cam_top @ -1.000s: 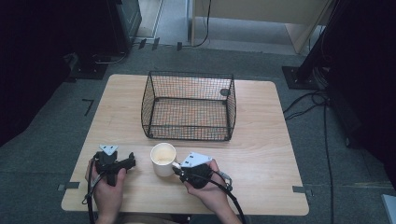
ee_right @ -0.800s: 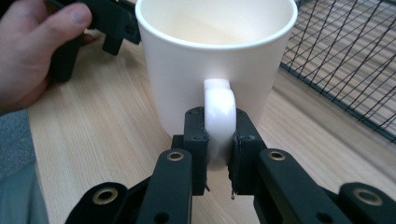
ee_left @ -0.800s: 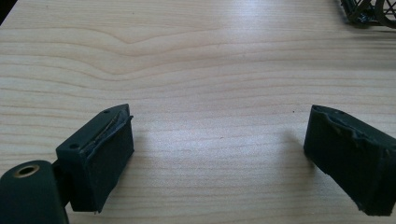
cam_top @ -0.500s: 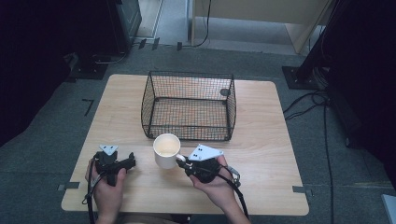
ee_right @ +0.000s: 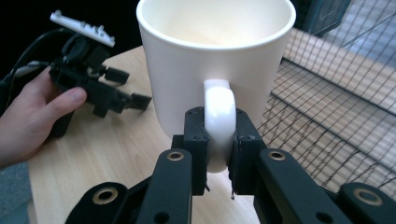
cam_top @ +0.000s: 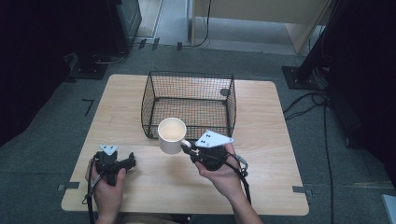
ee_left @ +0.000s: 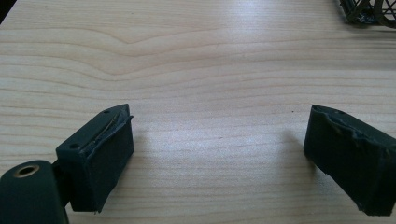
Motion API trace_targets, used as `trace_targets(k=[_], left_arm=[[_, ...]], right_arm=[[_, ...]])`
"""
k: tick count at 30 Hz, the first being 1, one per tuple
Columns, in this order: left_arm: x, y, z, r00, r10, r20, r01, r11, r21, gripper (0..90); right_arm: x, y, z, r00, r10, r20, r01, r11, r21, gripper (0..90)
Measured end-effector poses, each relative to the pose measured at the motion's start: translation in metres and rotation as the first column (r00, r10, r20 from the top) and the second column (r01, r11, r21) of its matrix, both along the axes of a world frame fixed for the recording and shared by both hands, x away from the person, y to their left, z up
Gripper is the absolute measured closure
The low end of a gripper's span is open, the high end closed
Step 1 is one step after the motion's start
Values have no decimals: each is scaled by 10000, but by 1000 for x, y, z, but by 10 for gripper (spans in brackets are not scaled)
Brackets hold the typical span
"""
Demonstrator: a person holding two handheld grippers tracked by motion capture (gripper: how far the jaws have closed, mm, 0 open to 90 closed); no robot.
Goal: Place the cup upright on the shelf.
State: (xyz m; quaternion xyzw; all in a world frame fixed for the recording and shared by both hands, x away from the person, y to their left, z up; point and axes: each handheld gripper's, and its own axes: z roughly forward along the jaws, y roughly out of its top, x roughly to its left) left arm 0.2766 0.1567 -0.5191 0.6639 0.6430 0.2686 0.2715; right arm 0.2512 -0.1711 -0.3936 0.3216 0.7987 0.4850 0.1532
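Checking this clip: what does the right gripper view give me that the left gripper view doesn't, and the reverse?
Right gripper view: the right gripper shut on the handle of the white mug, with the left gripper in a hand farther off. Left gripper view: the left gripper's own black fingers spread wide with nothing between them. Both: the wooden table and part of the wire basket.

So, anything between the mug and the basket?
Only the basket's own near wall: the mug, held by its handle in the right gripper, hangs just in front of it and must clear that rim. The basket looks empty.
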Motion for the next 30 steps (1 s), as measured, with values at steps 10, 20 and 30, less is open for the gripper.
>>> trace_targets(k=[10, 20, 30], left_arm=[[0, -1, 0, 10000, -22, -10, 22, 10000, -2, 86], [0, -1, 0, 10000, -21, -14, 21, 10000, -9, 86], [0, -1, 0, 10000, -53, -15, 53, 10000, -1, 86]], right_arm=[[15, -12, 23, 9988, -416, 259, 412, 9991, 135, 806], [33, -23, 31, 9937, -1064, 340, 1057, 9941, 230, 805], [56, -32, 28, 9835, -1782, 308, 1774, 9838, 249, 806]])
